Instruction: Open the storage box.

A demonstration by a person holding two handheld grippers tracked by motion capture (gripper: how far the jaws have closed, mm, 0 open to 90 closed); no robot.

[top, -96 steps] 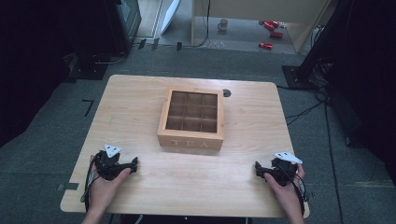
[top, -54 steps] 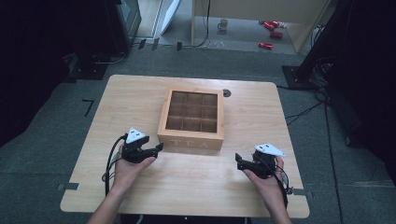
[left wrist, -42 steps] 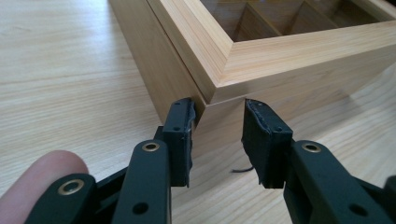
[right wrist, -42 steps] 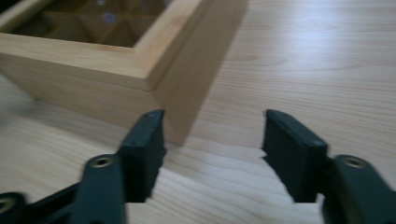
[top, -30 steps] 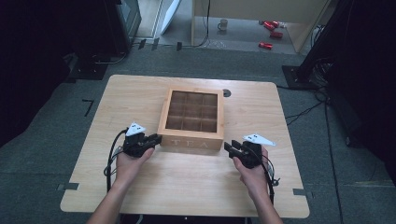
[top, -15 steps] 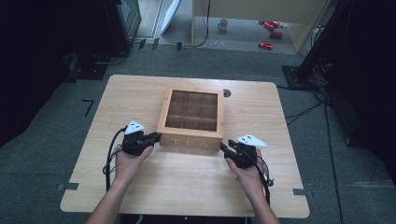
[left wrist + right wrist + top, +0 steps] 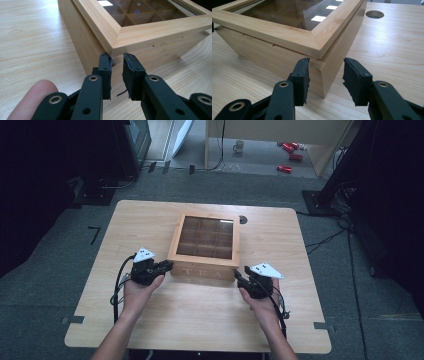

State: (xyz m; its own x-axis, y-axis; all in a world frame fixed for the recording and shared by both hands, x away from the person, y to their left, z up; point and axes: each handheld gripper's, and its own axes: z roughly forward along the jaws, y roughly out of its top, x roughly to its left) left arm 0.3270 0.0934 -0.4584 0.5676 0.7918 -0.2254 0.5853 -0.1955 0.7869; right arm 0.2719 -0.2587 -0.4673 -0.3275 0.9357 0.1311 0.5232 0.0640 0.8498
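Note:
A wooden tea box (image 7: 205, 245) with a glass lid and "TEA" on its front stands shut in the middle of the table (image 7: 145, 222). My left gripper (image 7: 168, 266) is at the box's front left corner. In the left gripper view its jaws (image 7: 117, 58) stand almost together, tips against the corner of the box (image 7: 150, 32) just under the lid's rim. My right gripper (image 7: 238, 273) is at the front right corner. Its jaws (image 7: 325, 63) have just been opening and straddle that corner of the box (image 7: 287, 32), the right pad (image 7: 355, 80) off the wood.
A round cable hole (image 7: 243, 219) lies in the tabletop behind the box's right side. On the floor beyond the table are a mug (image 7: 239, 146) and red cans (image 7: 290, 156). Dark stands flank the table.
Both hands came from the table's front corners to the box. In the last second the right gripper slid left to the box's corner and its jaws spread; the left stayed put.

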